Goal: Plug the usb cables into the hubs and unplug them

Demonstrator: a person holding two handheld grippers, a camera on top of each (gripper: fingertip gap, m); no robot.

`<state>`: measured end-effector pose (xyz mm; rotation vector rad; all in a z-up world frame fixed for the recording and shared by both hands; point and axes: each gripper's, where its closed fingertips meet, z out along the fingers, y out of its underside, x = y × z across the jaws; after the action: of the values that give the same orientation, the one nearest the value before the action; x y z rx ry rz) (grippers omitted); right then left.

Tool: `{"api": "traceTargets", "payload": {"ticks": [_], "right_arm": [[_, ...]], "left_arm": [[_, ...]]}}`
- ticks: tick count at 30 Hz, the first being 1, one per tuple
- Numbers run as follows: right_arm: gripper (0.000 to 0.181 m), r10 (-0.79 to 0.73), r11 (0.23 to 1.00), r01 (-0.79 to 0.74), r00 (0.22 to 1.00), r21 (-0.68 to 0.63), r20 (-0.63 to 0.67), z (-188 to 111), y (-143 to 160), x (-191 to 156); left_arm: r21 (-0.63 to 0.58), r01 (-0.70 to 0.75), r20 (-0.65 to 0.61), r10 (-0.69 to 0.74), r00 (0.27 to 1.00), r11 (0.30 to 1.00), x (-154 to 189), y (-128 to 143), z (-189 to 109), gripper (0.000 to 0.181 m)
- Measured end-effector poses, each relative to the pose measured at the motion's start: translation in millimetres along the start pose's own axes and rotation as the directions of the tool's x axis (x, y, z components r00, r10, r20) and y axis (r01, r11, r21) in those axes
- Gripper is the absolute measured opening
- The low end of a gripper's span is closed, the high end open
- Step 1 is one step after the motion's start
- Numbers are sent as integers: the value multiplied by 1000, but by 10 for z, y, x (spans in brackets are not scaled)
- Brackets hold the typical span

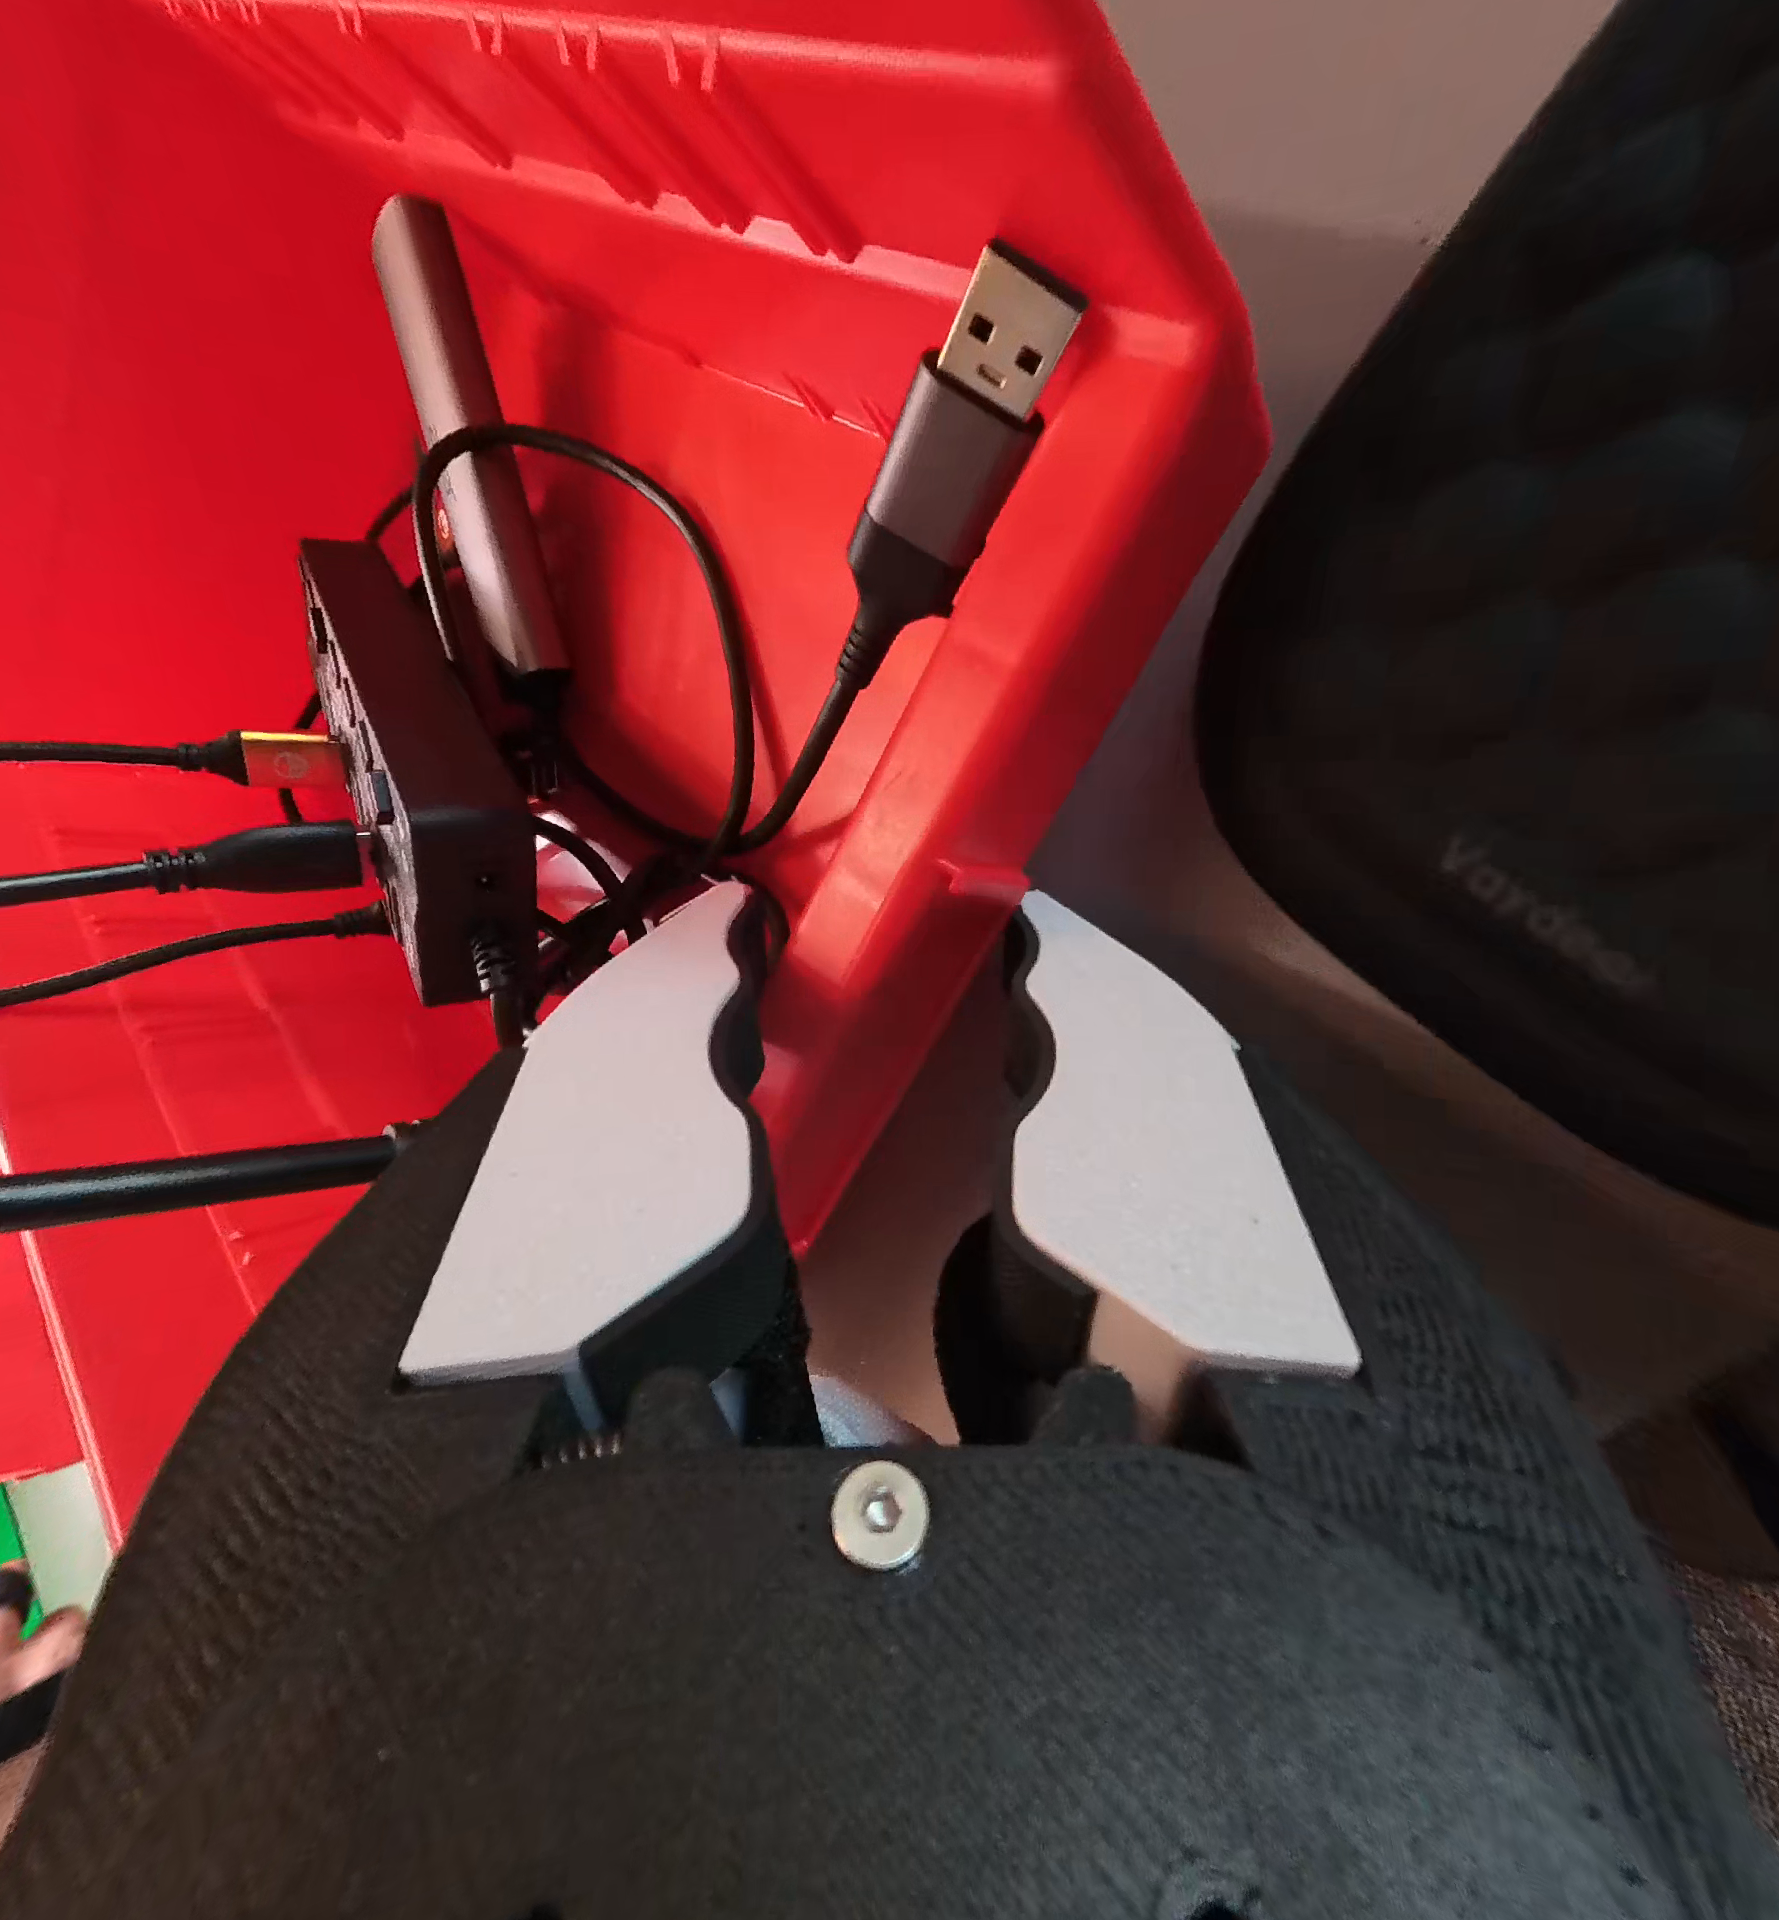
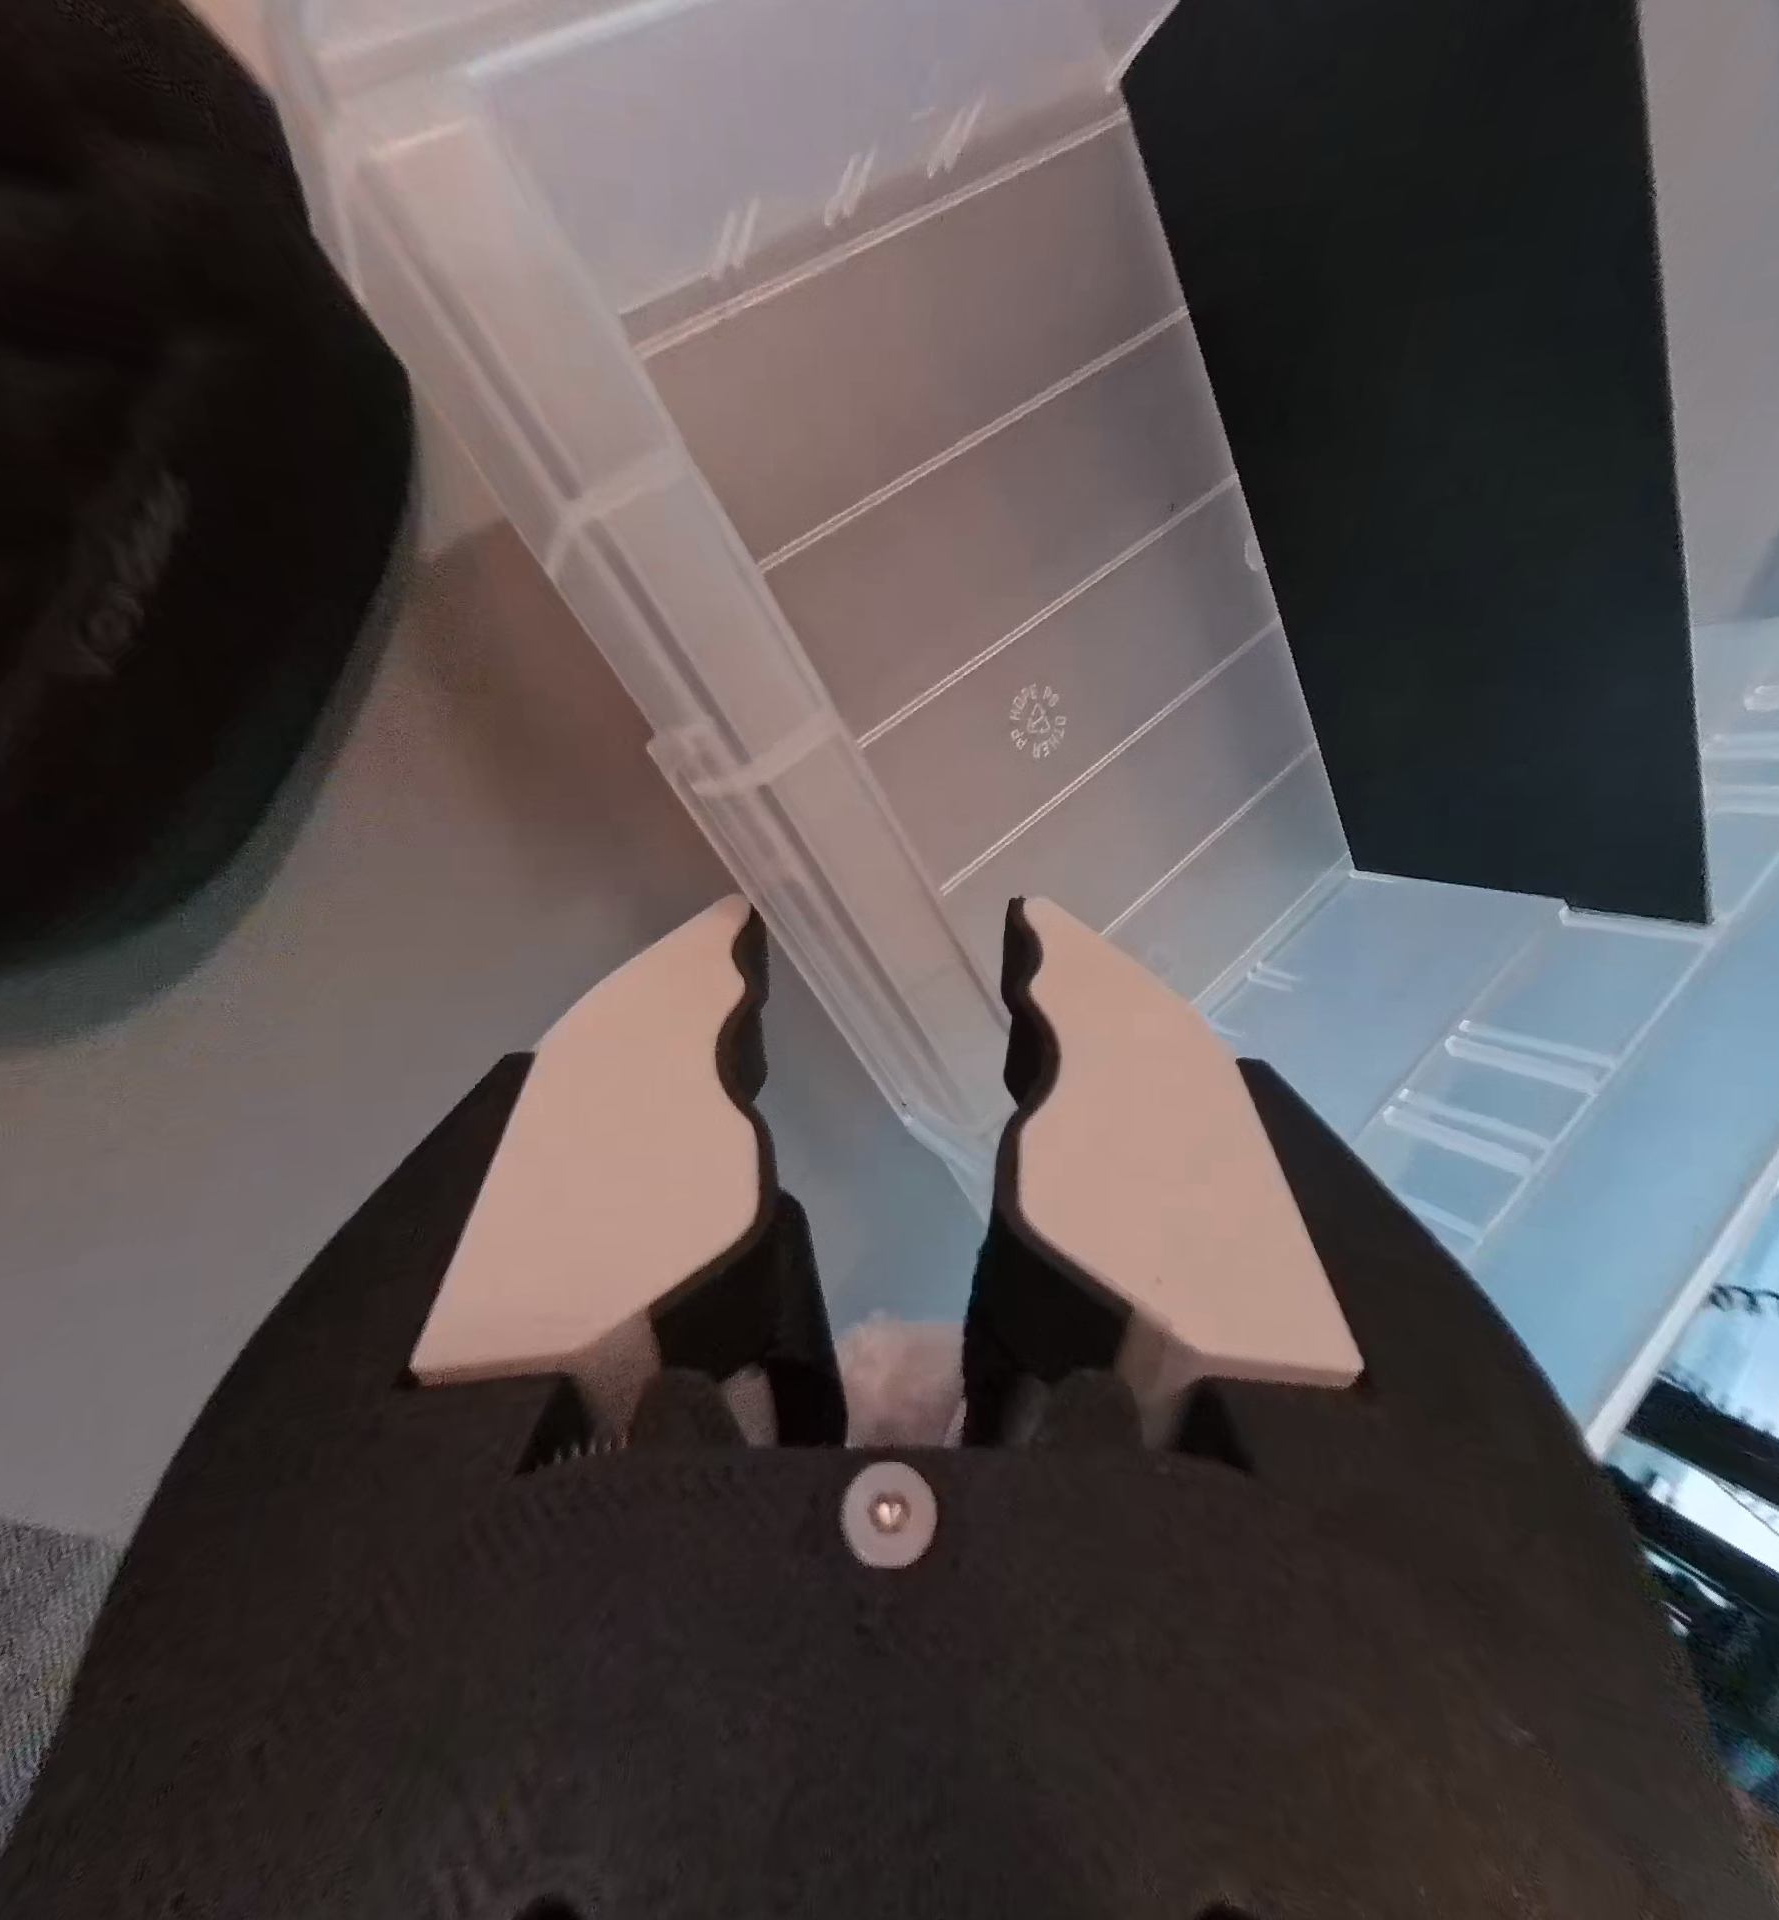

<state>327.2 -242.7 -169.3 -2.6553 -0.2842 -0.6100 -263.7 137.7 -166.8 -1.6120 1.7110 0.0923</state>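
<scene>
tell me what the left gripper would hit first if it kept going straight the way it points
Probably the red bin's side wall: the left gripper is open and straddles that rim, with the loose USB plug farther along. Depth is hard to judge.

The left gripper (image 1: 880,925) has its two light grey fingers (image 1: 615,1132) spread apart. Nothing is held between them. Each finger has a wavy black pad on its inner side. The fingers sit in a black body with a silver screw in the middle.

The right gripper (image 2: 880,925) looks the same. Its two pale fingers (image 2: 625,1143) are also spread apart with a gap between the tips, and they hold nothing. Its black pads are wavy too. Both grippers point forward, away from the camera.
</scene>
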Motion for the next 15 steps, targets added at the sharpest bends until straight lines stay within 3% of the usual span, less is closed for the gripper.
{"api": "traceTargets", "payload": {"ticks": [3, 15], "right_arm": [[40, -31, 999, 31, 999, -40, -15, -26, 80, 7], [44, 45, 999, -45, 999, 13, 1, -34, 75, 10]], "left_arm": [[-28, 6, -5, -6, 1000, 1000, 8, 26, -15, 44], [-71, 78, 29, -76, 997, 994, 16, -19, 7, 44]]}}
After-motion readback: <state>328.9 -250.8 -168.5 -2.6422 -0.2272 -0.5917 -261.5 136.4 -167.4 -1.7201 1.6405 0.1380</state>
